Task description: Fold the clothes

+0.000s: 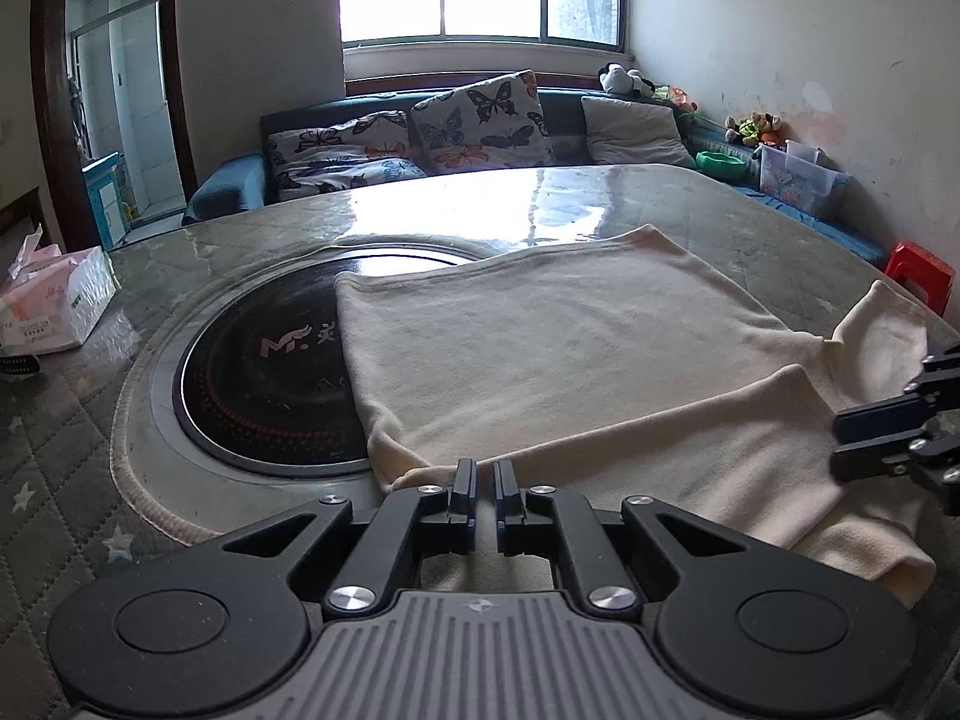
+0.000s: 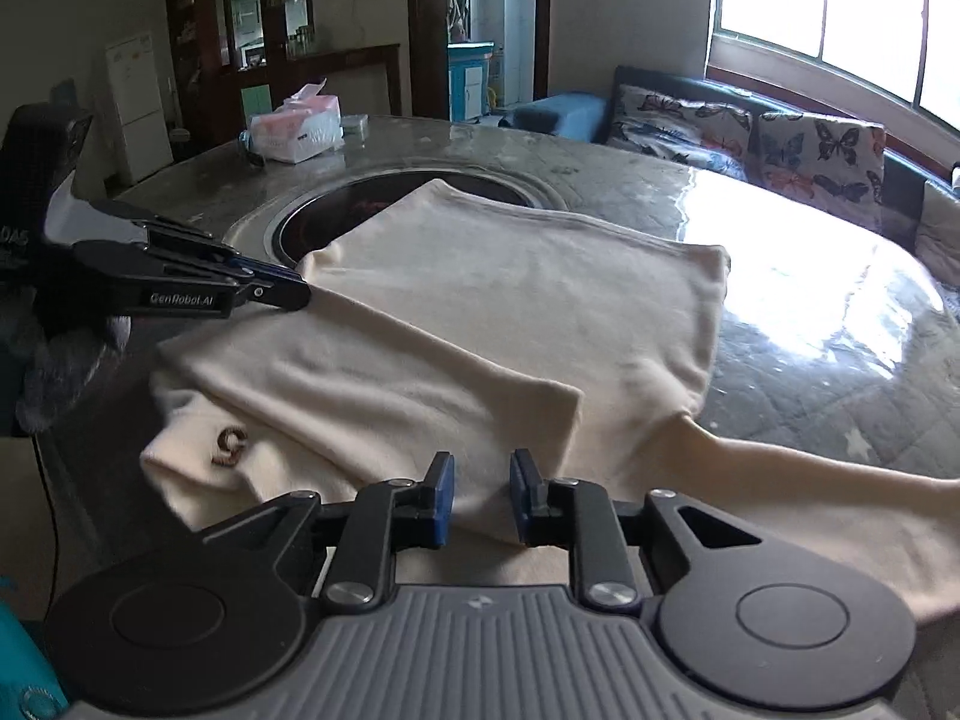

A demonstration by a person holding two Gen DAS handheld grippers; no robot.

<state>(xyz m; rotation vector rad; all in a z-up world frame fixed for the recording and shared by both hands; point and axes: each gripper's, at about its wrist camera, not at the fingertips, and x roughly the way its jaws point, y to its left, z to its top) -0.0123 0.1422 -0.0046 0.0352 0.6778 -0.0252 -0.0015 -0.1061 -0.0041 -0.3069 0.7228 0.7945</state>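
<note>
A cream long-sleeved top [image 1: 570, 348] lies flat on the round table [image 1: 540, 204], and part of it covers the black hob. One sleeve is folded across the body [image 2: 372, 372]; the other trails off to the right [image 2: 840, 480]. A small brown logo [image 2: 231, 447] shows near the front edge. My left gripper [image 1: 483, 480] is shut on the folded sleeve's edge at the garment's near left side; the right wrist view also shows this left gripper [image 2: 300, 294] pinching the cloth. My right gripper [image 2: 482, 498] is open, its blue pads astride a ridge of fabric; this right gripper [image 1: 837, 444] also shows in the left wrist view.
A black round hob [image 1: 270, 372] is set into the table's middle. A tissue box [image 1: 54, 306] stands at the table's left. Behind the table are a sofa with butterfly cushions [image 1: 420, 138], a plastic bin [image 1: 798, 180] and a red stool [image 1: 918, 276].
</note>
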